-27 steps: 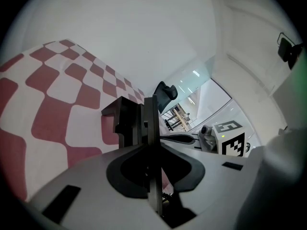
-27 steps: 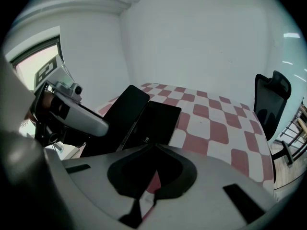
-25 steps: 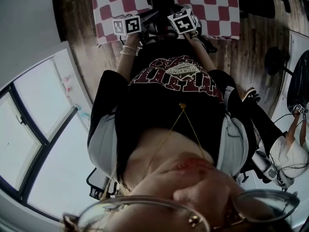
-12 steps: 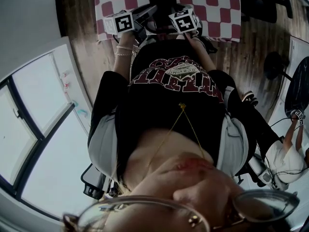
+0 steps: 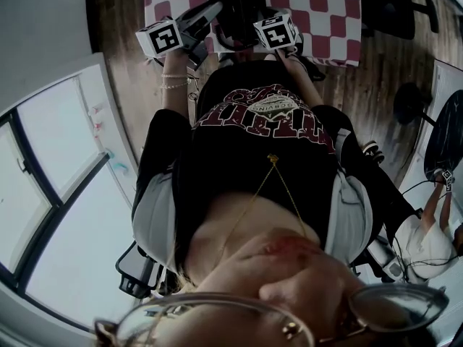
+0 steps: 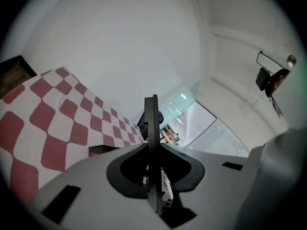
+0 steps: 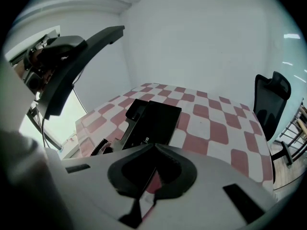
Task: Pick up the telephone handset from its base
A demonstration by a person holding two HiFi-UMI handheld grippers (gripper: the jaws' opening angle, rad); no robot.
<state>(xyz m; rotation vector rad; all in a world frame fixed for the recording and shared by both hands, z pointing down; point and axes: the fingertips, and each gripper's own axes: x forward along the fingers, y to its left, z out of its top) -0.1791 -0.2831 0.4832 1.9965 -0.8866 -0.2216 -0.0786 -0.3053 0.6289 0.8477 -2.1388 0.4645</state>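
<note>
The black telephone handset (image 7: 72,66) hangs in the air at the left of the right gripper view, clear of its base. My left gripper (image 6: 153,147) is shut on it; in the left gripper view the handset (image 6: 152,128) shows edge-on as a thin dark slab between the jaws. In the head view the left gripper (image 5: 189,26) is raised at the table's left edge. The black phone base (image 7: 149,120) lies on the red-and-white checked tablecloth (image 7: 211,123). My right gripper (image 7: 154,147) hovers over the base's near edge, its jaws together with nothing between them.
A coiled cord (image 7: 100,147) lies left of the base. A black office chair (image 7: 271,104) stands past the table's right side. Windows (image 5: 51,194) run along the left, over a wooden floor (image 5: 376,71). Another person (image 5: 434,223) sits at far right.
My left gripper has risen and swung out to the left with the handset in it. The right gripper has stayed put.
</note>
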